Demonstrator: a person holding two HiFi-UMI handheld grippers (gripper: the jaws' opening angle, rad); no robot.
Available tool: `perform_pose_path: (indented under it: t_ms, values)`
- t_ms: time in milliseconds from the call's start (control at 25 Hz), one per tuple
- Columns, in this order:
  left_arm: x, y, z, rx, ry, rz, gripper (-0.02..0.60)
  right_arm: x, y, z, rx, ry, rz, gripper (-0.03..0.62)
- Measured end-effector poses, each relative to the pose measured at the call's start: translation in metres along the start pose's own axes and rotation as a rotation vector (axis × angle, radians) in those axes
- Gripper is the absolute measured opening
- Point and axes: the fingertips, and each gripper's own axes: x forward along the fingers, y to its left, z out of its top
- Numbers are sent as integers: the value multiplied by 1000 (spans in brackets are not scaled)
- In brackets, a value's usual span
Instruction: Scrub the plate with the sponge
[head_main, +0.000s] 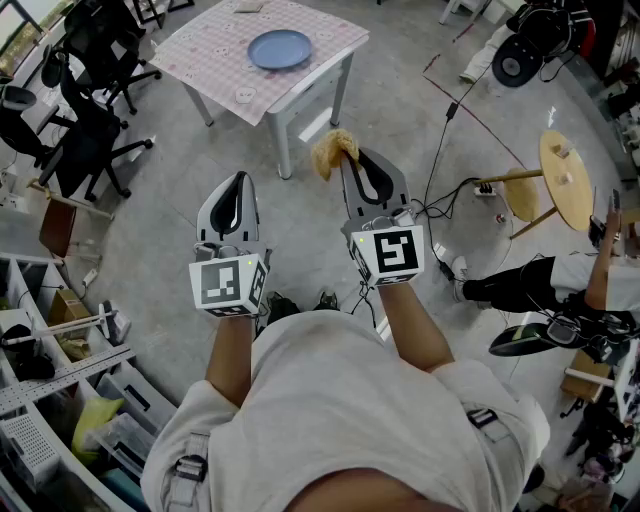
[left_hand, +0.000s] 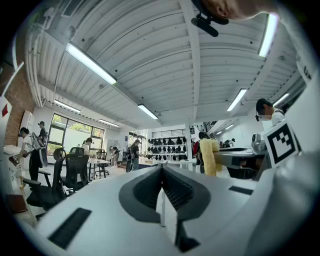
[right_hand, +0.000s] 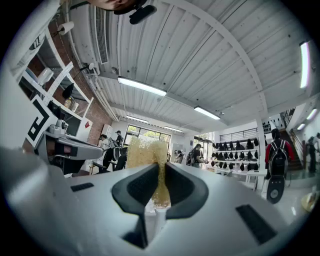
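We stand on open grey floor, well apart from the one table (head_main: 215, 62), whose near corner points at us. Black office chairs (head_main: 85, 140) crowd its left and cables (head_main: 445, 150) trail on our right. One blue plate (head_main: 280, 48) lies flat on the table. Our right gripper (head_main: 352, 160) pinches the one yellow sponge (head_main: 333, 152), whose long axis runs past the jaw tips toward the table. Our left gripper (head_main: 240, 182) is fully closed and empty
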Motion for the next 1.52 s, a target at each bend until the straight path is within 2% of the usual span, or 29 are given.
perform_pose_path:
  t_ms: [240, 440, 600, 840, 1200, 1520]
  values:
    - [-6, -28, -7, -22, -9, -20, 11, -19, -6, -17, 24, 12, 41, 43]
    - [-12, -43, -26, -24, 53, 13, 11, -36, -15, -32, 59, 35, 64, 43]
    - [-18, -62, -29, -6, 72, 20, 23, -48, -22, -34, 68, 30, 90, 44]
    - [-4, -68, -50, -12, 135, 11, 52, -45, -27, -59, 104, 67, 92, 44]
    - [63, -36, -75, -31, 168, -30, 66, 5, -40, -96, 118, 117, 64, 44]
    - [163, 38, -63, -47, 114, -70, 72, 118, -58, -92, 52, 112, 31, 44]
